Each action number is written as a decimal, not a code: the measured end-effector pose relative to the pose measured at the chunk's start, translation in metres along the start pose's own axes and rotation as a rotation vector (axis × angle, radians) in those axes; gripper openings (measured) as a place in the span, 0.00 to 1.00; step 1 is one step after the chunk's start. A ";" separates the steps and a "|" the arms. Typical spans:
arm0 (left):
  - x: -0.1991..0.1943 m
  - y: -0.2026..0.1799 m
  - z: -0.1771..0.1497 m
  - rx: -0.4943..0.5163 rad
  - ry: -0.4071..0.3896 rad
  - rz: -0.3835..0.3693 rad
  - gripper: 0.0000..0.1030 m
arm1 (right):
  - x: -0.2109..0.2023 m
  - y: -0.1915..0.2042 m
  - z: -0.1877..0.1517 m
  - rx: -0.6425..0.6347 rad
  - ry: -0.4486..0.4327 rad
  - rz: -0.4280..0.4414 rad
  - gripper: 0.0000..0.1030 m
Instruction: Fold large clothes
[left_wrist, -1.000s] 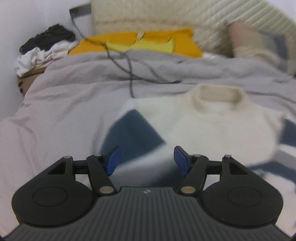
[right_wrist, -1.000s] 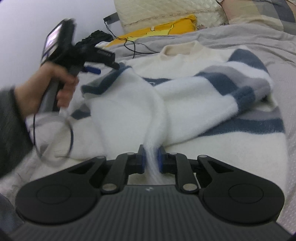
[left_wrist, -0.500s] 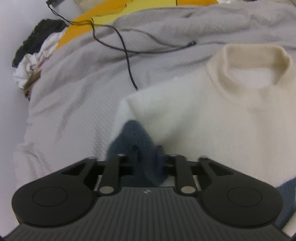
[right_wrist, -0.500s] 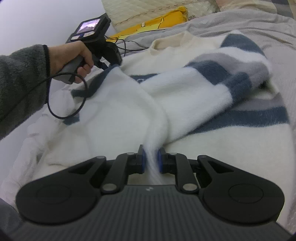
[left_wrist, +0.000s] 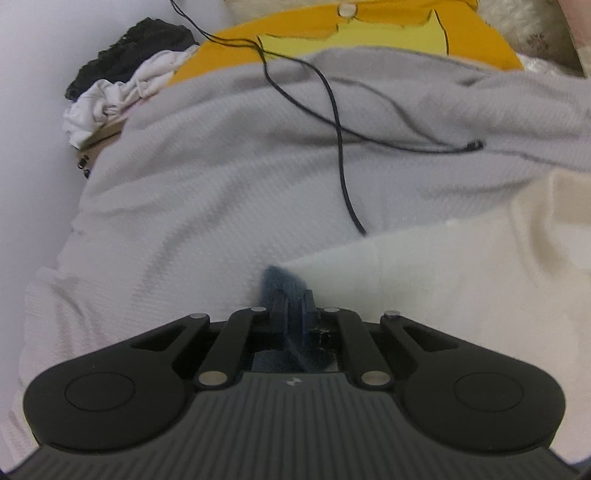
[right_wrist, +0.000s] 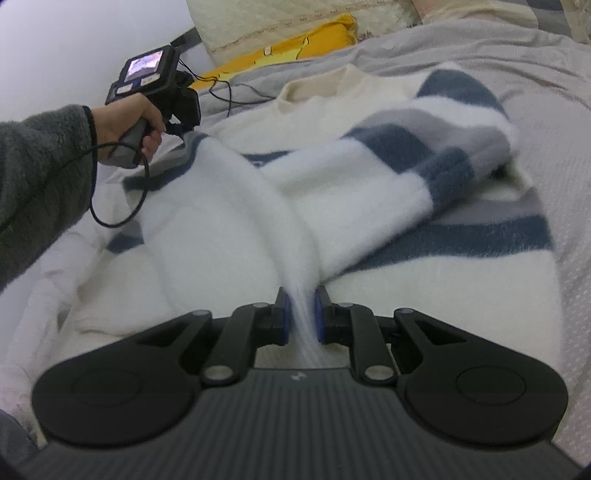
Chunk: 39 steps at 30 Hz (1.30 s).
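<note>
A fluffy white sweater (right_wrist: 369, 206) with navy and grey stripes and a cream collar lies on a grey bedspread (right_wrist: 546, 122). My right gripper (right_wrist: 301, 314) is shut on a bunched white part of it, pulled taut toward the camera. My left gripper (left_wrist: 294, 310) is shut on a navy part of the sweater (left_wrist: 424, 273) at its left edge. The left gripper also shows in the right wrist view (right_wrist: 177, 125), held in a hand at the sweater's left shoulder. One striped sleeve is folded across the sweater's chest.
A black cable (left_wrist: 340, 147) runs over the grey bedspread (left_wrist: 221, 192) beyond the sweater. A yellow cushion (left_wrist: 354, 40) and pale pillows lie at the head of the bed. A heap of black and white clothes (left_wrist: 118, 85) sits at the far left by the wall.
My left gripper went from open above the sweater to shut on its navy edge, then shifted left. My right gripper has kept its hold on the white fabric.
</note>
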<state>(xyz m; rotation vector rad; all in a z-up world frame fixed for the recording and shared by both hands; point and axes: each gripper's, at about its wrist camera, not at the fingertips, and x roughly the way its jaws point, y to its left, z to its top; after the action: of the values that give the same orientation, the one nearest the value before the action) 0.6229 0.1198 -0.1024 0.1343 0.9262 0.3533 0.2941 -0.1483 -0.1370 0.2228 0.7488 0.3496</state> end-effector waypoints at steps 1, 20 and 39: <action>0.004 -0.003 -0.002 0.011 -0.003 0.003 0.08 | 0.001 -0.001 0.000 0.003 0.004 0.002 0.15; -0.123 0.023 -0.070 -0.065 -0.141 -0.230 0.53 | -0.020 0.004 0.006 -0.042 -0.134 -0.029 0.52; -0.280 0.138 -0.334 -0.251 0.004 -0.484 0.53 | -0.088 0.015 -0.014 -0.037 -0.242 -0.104 0.52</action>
<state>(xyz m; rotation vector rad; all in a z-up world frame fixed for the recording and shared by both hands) 0.1688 0.1368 -0.0531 -0.3181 0.8795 0.0177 0.2218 -0.1678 -0.0874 0.1862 0.5122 0.2321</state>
